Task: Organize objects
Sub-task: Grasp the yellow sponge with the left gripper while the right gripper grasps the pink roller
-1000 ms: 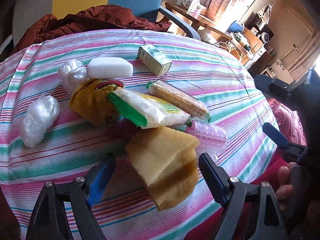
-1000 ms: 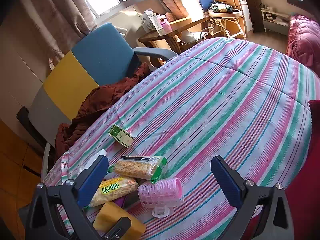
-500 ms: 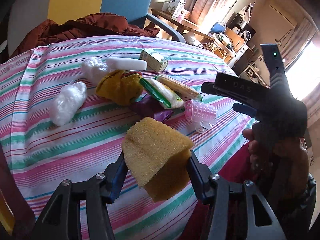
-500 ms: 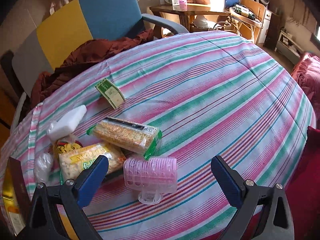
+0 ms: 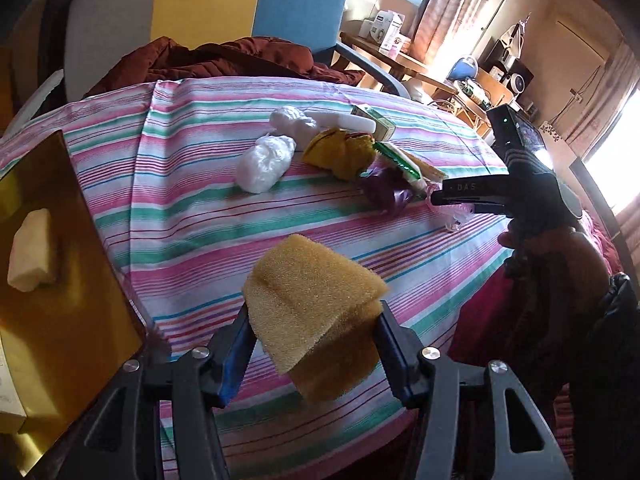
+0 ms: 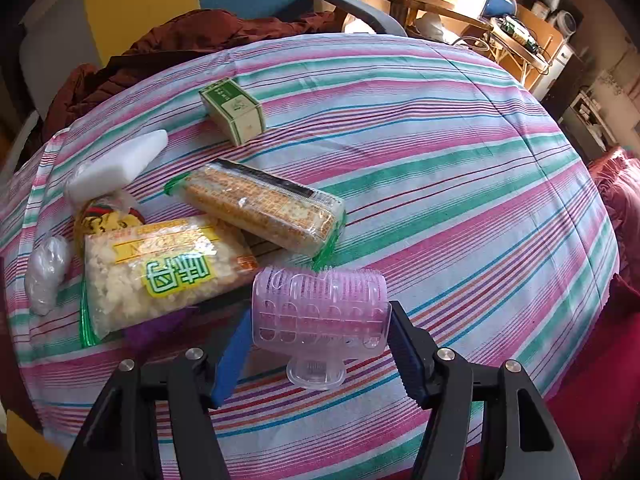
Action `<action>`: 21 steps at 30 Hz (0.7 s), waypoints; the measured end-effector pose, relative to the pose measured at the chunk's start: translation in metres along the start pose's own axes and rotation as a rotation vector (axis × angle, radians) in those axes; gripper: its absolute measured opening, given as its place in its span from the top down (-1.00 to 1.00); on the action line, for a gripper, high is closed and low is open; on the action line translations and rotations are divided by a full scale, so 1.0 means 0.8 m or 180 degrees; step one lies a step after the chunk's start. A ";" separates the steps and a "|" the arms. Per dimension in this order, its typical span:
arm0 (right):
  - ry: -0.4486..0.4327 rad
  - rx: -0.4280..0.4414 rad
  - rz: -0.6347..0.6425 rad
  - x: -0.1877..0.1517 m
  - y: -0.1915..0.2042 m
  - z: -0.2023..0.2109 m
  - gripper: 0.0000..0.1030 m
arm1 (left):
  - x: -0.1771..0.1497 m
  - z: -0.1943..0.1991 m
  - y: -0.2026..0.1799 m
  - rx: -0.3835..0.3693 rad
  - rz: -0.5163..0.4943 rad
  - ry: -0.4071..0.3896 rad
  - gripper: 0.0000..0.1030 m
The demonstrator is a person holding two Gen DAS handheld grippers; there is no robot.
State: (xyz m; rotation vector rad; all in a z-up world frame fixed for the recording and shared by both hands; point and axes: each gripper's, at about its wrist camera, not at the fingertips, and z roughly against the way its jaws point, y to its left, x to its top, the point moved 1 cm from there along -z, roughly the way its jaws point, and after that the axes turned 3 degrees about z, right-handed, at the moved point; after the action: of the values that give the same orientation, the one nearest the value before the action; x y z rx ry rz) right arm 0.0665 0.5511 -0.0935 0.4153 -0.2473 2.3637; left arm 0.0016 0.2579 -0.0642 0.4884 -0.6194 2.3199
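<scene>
Left gripper [image 5: 314, 330]: jaws pressed against both sides of a folded yellow sponge [image 5: 312, 304], held clear above the striped tablecloth [image 5: 192, 216]. Only the left wrist view shows the gold tray [image 5: 72, 300] at the table's left edge, containing one pale block [image 5: 32, 250], and the right gripper [image 5: 460, 196] seen side-on in a hand [image 5: 560, 264]. Right wrist view: right gripper [image 6: 318, 344] with its fingers flanking one pink hair roller [image 6: 320, 312]; whether they grip it cannot be told. Behind lie two snack packets [image 6: 160, 276] [image 6: 260, 208], one green box [image 6: 234, 110], one white bar [image 6: 120, 164]. The left view shows two white plastic bundles [image 5: 266, 162].
</scene>
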 end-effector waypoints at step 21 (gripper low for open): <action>-0.0191 0.1198 0.0599 -0.109 0.097 0.081 -0.27 | -0.013 -0.015 0.023 0.0026 0.0019 -0.0069 -0.12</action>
State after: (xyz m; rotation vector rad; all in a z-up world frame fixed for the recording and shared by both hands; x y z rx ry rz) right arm 0.0889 0.4219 -0.0692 0.6660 0.1421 2.5892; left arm -0.0058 0.2468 -0.0849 0.5169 -0.6227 2.3265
